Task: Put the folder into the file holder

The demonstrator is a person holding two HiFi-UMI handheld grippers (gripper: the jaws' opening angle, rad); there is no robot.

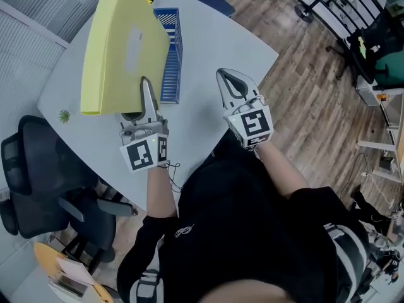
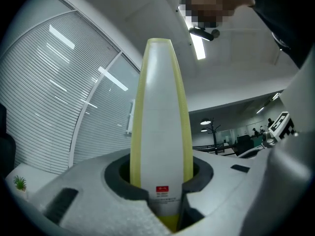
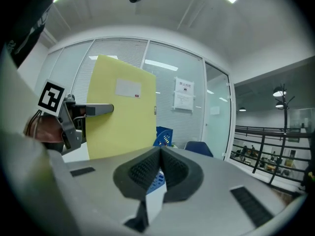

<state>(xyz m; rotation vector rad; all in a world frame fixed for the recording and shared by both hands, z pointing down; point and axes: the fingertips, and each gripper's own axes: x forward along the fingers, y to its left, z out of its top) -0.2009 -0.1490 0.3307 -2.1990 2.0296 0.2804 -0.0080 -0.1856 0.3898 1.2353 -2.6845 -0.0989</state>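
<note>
Left tongs pinching edge of yellow folder, blue file holder beside, right tongs pressed together

I read this as an office: a white desk, a black swivel chair off its left edge, and a blue file holder toward its far edge. Walls carry slatted blinds and glass partitions. Strip lights run overhead.

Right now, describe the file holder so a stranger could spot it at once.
Look at the pale grey table. Toward its far edge, just right of the raised yellow folder, sits the file holder. It is the only blue, slatted thing on the table.
</note>
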